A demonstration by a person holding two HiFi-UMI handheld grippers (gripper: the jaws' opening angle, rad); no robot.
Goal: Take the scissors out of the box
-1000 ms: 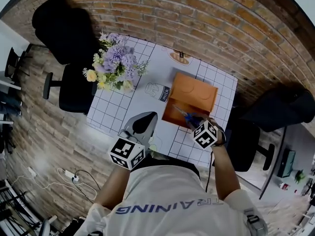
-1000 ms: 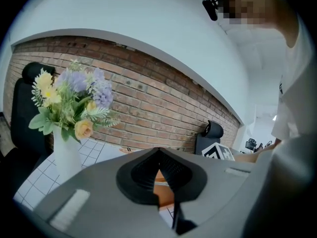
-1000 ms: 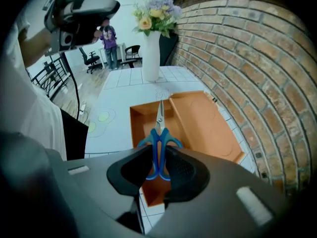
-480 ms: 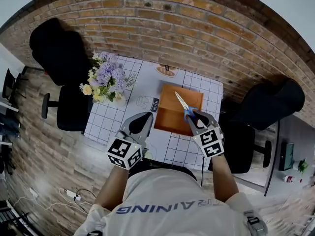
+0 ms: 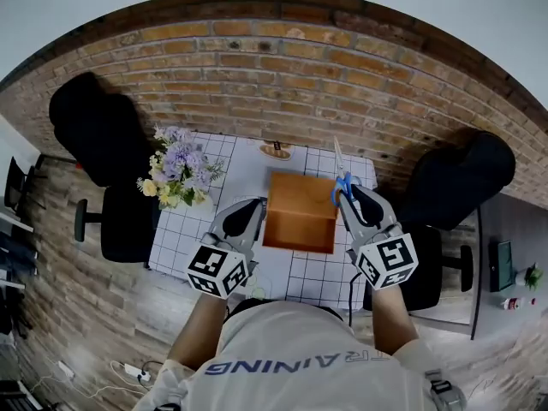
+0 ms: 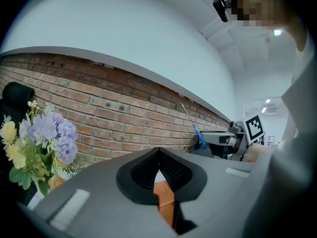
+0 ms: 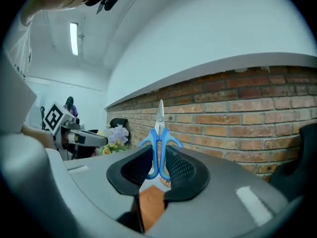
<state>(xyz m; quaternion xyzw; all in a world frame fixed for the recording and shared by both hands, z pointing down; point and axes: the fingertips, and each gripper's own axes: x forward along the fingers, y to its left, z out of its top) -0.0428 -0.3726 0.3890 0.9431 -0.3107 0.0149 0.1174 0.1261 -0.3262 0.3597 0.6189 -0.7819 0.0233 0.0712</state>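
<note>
The blue-handled scissors [image 5: 341, 183] hang in the air above the right rim of the open orange box [image 5: 300, 211], blades pointing toward the brick wall. My right gripper [image 5: 353, 197] is shut on their handles; in the right gripper view the scissors [image 7: 159, 142] stand upright between the pads, with the box [image 7: 151, 202] below. My left gripper [image 5: 247, 217] hovers at the box's left side, shut and holding nothing. In the left gripper view a strip of the box [image 6: 166, 200] shows under the jaws, and the scissors [image 6: 198, 133] appear at the right.
The box rests on a table with a white gridded cloth [image 5: 184, 229]. A bunch of purple and yellow flowers [image 5: 177, 165] stands at its left end. Black chairs [image 5: 90, 118] [image 5: 462, 178] flank the table, and a brick wall [image 5: 282, 67] runs behind it.
My right gripper has lifted the scissors up out of the box and swung their blades up toward the wall. My left gripper has risen a little beside the box.
</note>
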